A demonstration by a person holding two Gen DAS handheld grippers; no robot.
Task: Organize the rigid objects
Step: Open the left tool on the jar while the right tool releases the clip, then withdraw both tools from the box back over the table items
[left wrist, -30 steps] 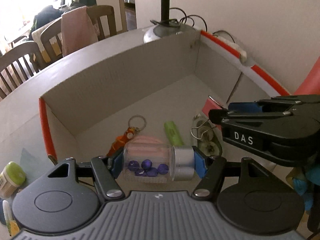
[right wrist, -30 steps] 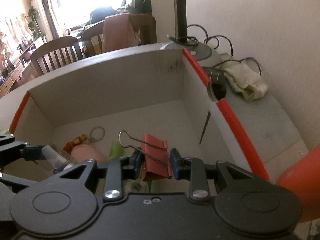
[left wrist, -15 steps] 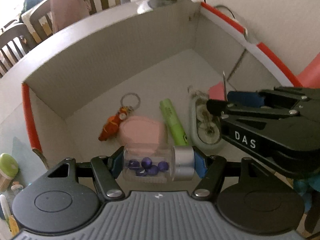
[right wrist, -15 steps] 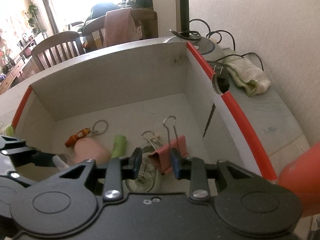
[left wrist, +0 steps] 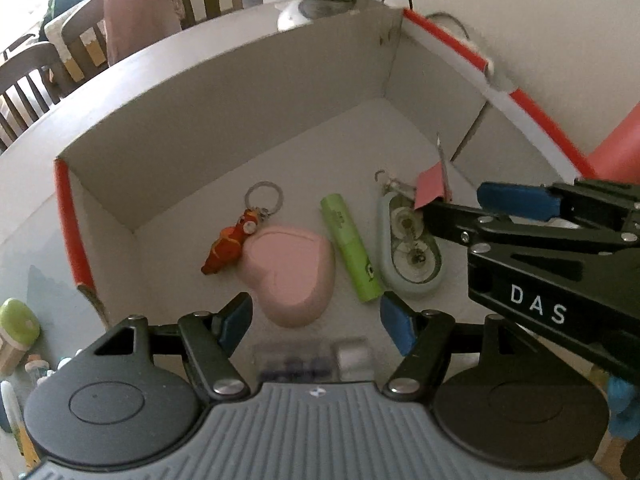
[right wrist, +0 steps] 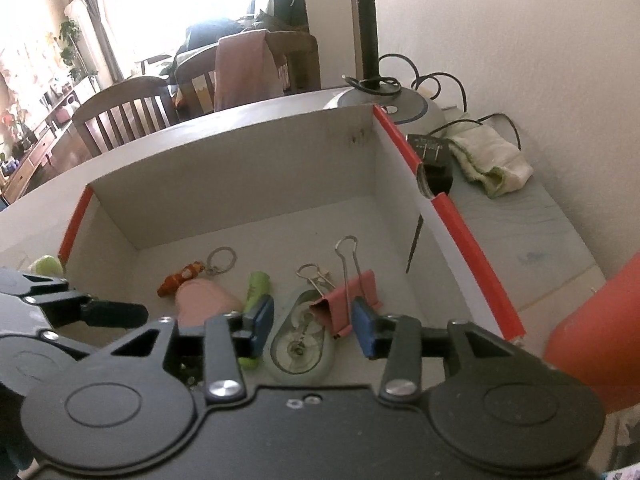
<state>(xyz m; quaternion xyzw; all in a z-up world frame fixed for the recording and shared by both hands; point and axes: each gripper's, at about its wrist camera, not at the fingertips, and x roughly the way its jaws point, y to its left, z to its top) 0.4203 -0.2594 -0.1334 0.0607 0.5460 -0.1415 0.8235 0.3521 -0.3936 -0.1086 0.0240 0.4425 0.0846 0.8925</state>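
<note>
Dining chairs [left wrist: 80, 52] and a bright window fill the background; on the pale table [left wrist: 32, 240] stands a grey cardboard box [left wrist: 224, 120] with red-taped edges.

Left wrist view — left tool [left wrist: 316, 320] stands with jaws apart, blue pads clear of everything. Small clear vial [left wrist: 312, 360] with dark blue beads and a silver cap shows blurred just below the gap between the pads, close to the tool body, touching neither pad; whether it rests on the box floor cannot be told. Beyond the pads on the box floor, left to right: orange fish keychain [left wrist: 228, 246], pink heart-shaped case [left wrist: 292, 276], green marker [left wrist: 350, 256], grey-green correction tape dispenser [left wrist: 412, 252]. The keychain touches the heart case. Pink binder clip [left wrist: 430, 184] shows at the far end of the dispenser, beside the right tool [left wrist: 476, 208], which enters from the right edge.

Right wrist view — right tool [right wrist: 314, 324] has just been opening; jaws apart, nothing pressed between the pads. Binder clip [right wrist: 348, 304] lies in the box just beyond the right pad, partly on the tape dispenser [right wrist: 300, 344], wire handles pointing away. Whether the right pad touches the clip cannot be told. Green marker [right wrist: 256, 288] sits behind the left pad; heart case [right wrist: 204, 300] and keychain [right wrist: 180, 278] further left. Left tool [right wrist: 112, 314] enters at the left edge. Outside the box on the right: lamp base [right wrist: 384, 100], black adapter [right wrist: 436, 156], folded cloth [right wrist: 492, 160].
</note>
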